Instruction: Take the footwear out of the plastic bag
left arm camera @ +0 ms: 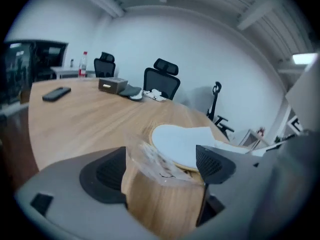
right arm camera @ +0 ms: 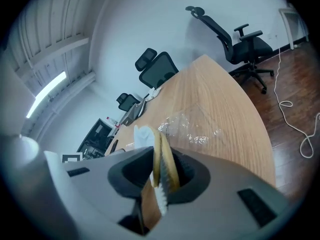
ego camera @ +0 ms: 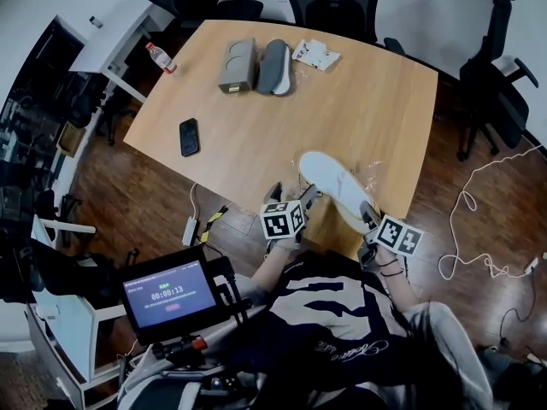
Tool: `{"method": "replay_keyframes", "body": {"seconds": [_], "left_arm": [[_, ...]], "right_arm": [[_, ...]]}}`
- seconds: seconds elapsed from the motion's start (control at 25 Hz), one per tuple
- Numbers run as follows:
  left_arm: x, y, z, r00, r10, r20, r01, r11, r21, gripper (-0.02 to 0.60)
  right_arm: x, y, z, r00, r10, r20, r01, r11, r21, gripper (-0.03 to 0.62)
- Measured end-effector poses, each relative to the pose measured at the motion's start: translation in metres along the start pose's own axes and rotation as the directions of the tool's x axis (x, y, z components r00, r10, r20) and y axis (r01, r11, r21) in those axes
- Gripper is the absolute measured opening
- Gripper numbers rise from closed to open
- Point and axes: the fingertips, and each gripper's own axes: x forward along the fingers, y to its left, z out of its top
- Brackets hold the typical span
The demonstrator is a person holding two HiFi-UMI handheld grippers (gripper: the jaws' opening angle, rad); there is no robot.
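Note:
A white slipper point(ego camera: 333, 182) with a tan sole lies at the table's near edge, its heel end hanging over. My right gripper point(ego camera: 369, 220) is shut on that slipper's edge point(right arm camera: 162, 156), which stands upright between the jaws. Crumpled clear plastic bag point(right arm camera: 192, 129) lies on the table beyond it. My left gripper point(ego camera: 306, 199) is at the slipper's left side with its jaws wide open. In the left gripper view a loose fold of the bag point(left arm camera: 155, 161) sits between the pads without being pressed, and the slipper point(left arm camera: 182, 144) lies just behind it.
At the far side of the wooden table point(ego camera: 256, 135) are a grey box point(ego camera: 238, 65), a grey slipper pair point(ego camera: 275, 67) and a small packet point(ego camera: 315, 55). A phone point(ego camera: 189, 137) and a bottle point(ego camera: 161, 58) are at the left. Office chairs ring the table; a white cable point(ego camera: 479, 229) lies on the floor.

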Motion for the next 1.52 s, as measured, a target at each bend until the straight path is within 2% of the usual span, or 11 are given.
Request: {"method": "replay_keyframes", "body": {"seconds": [0.12, 0.24, 0.32, 0.52, 0.64, 0.72, 0.8, 1.0, 1.24, 1.4, 1.52], "left_arm": [[-0.016, 0.019, 0.007, 0.997, 0.074, 0.032, -0.076, 0.995, 0.068, 0.430], [-0.027, 0.020, 0.009, 0.998, 0.030, 0.060, -0.030, 1.000, -0.004, 0.428], [-0.033, 0.013, 0.006, 0.998, -0.008, 0.068, 0.009, 1.000, -0.019, 0.428], [-0.051, -0.002, 0.010, 0.991, -0.085, 0.103, 0.087, 0.996, -0.024, 0.426], [-0.061, -0.009, 0.012, 0.984, -0.129, 0.120, 0.131, 0.991, -0.010, 0.425], [-0.068, -0.016, 0.012, 0.978, -0.167, 0.122, 0.167, 0.986, 0.005, 0.423], [-0.076, -0.026, 0.011, 0.970, -0.209, 0.123, 0.208, 0.978, 0.023, 0.414], [-0.099, -0.055, 0.003, 0.939, -0.313, 0.142, 0.309, 0.950, 0.050, 0.309], [-0.129, -0.085, -0.008, 0.908, -0.389, 0.155, 0.389, 0.921, 0.028, 0.154], [-0.142, -0.105, -0.025, 0.897, -0.421, 0.136, 0.418, 0.907, 0.056, 0.006], [-0.150, -0.116, -0.039, 0.896, -0.423, 0.134, 0.418, 0.906, 0.060, 0.003]], "right_arm": [[0.002, -0.003, -0.004, 1.000, -0.013, 0.011, 0.013, 1.000, -0.010, 0.074], [0.004, -0.004, -0.010, 1.000, -0.021, 0.005, 0.022, 0.997, -0.069, 0.097], [0.005, -0.005, -0.015, 0.998, -0.065, -0.002, 0.063, 0.982, -0.175, 0.137], [-0.007, -0.006, -0.016, 0.968, -0.243, 0.054, 0.244, 0.884, -0.398, 0.248], [-0.023, -0.005, -0.008, 0.940, -0.305, 0.152, 0.340, 0.826, -0.449, 0.250], [-0.032, 0.003, -0.004, 0.932, -0.301, 0.201, 0.361, 0.810, -0.461, 0.250], [-0.041, 0.017, -0.003, 0.936, -0.266, 0.229, 0.344, 0.824, -0.450, 0.250], [-0.065, 0.060, -0.018, 0.959, -0.126, 0.256, 0.230, 0.872, -0.432, 0.249], [-0.092, 0.102, -0.041, 0.974, 0.014, 0.224, 0.094, 0.882, -0.462, 0.231], [-0.112, 0.104, -0.053, 0.973, 0.047, 0.225, 0.061, 0.890, -0.451, 0.136], [-0.124, 0.101, -0.067, 0.975, 0.070, 0.209, 0.035, 0.887, -0.461, 0.094]]}}
